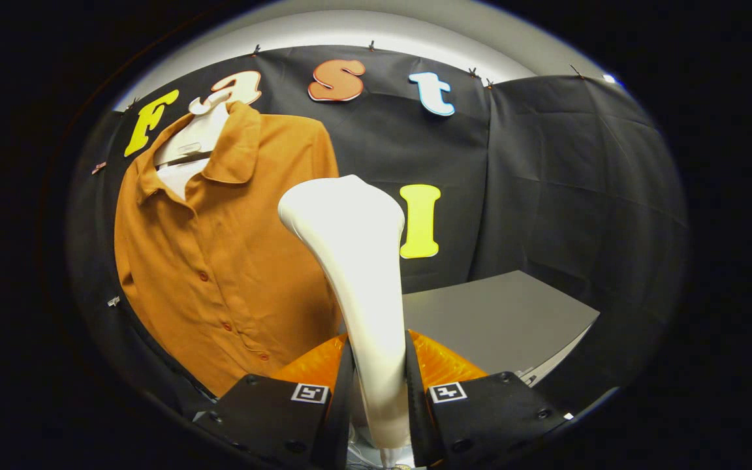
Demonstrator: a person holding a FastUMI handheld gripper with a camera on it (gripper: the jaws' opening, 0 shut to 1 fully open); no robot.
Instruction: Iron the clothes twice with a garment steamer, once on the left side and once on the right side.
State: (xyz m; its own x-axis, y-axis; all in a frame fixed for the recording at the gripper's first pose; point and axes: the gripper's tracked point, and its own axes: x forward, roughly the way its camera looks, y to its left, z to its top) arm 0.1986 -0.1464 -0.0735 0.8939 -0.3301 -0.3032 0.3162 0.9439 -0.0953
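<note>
A white garment steamer point(356, 261) stands upright between my fingers, its handle pinched by both of them, its broad head rising beyond the fingertips. My gripper point(379, 385) is shut on that handle. An orange-brown buttoned shirt point(219, 261) hangs on a white hanger point(193, 140) against the black cloth wall, to the left of the steamer and beyond it. The steamer head is close to the shirt's right edge and hides part of it; I cannot tell whether they touch.
A grey table top point(500, 320) lies to the right behind the steamer, its corner pointing right. Black cloth walls close the booth behind and on the right. Small clips point(113, 301) pin the cloth near the shirt's left side.
</note>
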